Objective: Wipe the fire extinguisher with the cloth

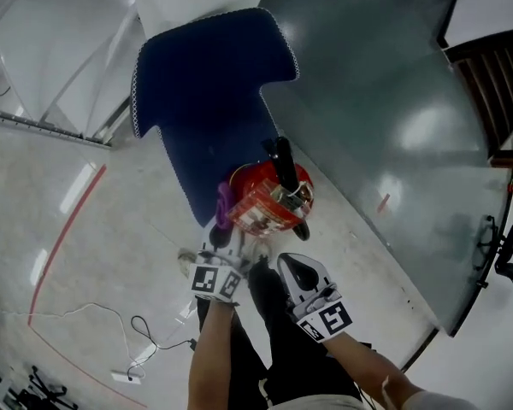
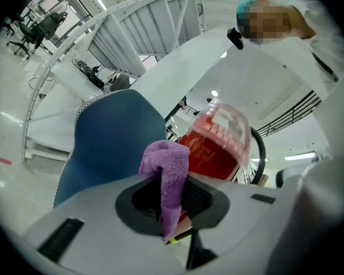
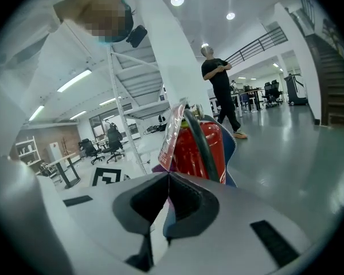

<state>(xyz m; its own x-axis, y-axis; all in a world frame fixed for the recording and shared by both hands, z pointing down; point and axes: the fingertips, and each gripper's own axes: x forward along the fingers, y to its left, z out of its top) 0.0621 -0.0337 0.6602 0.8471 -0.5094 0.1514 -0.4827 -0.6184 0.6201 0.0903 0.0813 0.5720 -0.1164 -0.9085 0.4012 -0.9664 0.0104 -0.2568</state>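
Observation:
A red fire extinguisher [image 1: 269, 196] with a black hose [image 1: 284, 162] and a clear tag stands at the near end of a dark blue mat [image 1: 209, 92]. My left gripper [image 1: 223, 231] is shut on a purple cloth [image 1: 225, 203], which sits against the extinguisher's left side. In the left gripper view the cloth [image 2: 167, 171] hangs between the jaws of the left gripper [image 2: 169, 191], just in front of the extinguisher [image 2: 215, 150]. My right gripper [image 1: 292, 259] is shut and holds nothing, close to the extinguisher's near right side. From the right gripper [image 3: 168, 182] the extinguisher [image 3: 198, 148] rises straight ahead.
The floor is pale on the left and dark grey [image 1: 385, 101] on the right. A white staircase frame [image 1: 60, 58] stands at the far left, cables [image 1: 137, 331] lie near my feet, and office chairs [image 1: 504, 254] are at the right. A person [image 3: 221, 90] stands far off.

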